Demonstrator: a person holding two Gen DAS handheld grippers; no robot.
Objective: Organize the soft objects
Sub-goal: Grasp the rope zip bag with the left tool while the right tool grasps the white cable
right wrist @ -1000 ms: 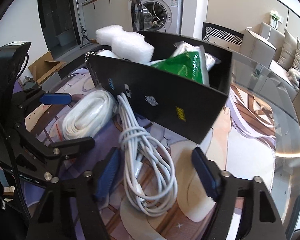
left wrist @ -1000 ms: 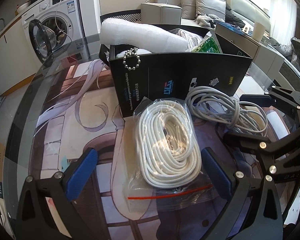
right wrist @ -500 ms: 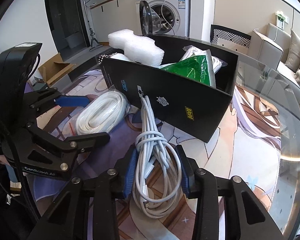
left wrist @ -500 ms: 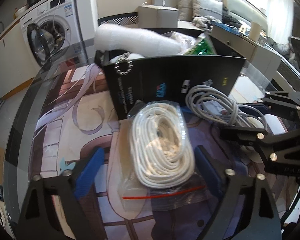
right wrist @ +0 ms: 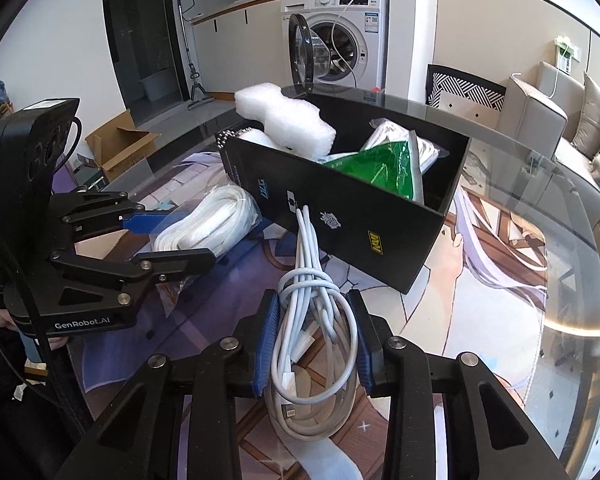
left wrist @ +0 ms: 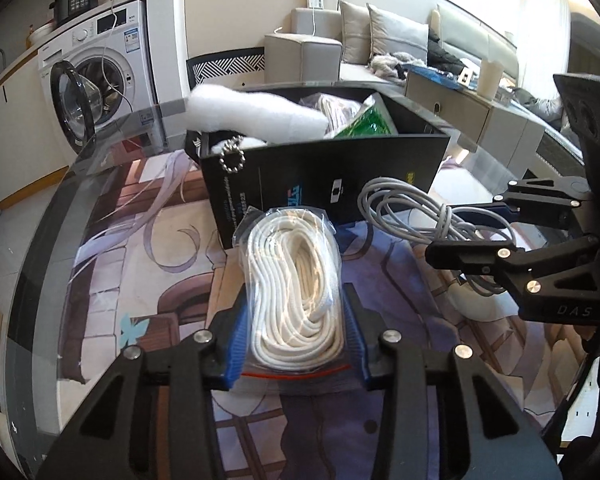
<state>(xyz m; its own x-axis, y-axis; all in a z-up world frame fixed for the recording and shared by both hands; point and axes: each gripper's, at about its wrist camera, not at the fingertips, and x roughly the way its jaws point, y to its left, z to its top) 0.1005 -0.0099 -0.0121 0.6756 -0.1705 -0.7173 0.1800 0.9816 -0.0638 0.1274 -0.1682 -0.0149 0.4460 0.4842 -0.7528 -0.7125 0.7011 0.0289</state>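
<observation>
Left gripper (left wrist: 296, 332) closing on bagged rope (left wrist: 294, 280); right gripper (right wrist: 312, 340) clamps cable bundle (right wrist: 314, 320).

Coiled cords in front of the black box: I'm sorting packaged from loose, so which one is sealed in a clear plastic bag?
The thick white rope coil, between the left gripper's closing jaws. The thin grey-white cable bundle in the right gripper is bare.

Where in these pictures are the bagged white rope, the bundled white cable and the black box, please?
bagged white rope (left wrist: 296, 288): left wrist view, on the coil's middle strands.
bundled white cable (right wrist: 314, 320): right wrist view, on the loops below the wrapped knot.
black box (right wrist: 340, 216): right wrist view, on its near printed wall.
</observation>
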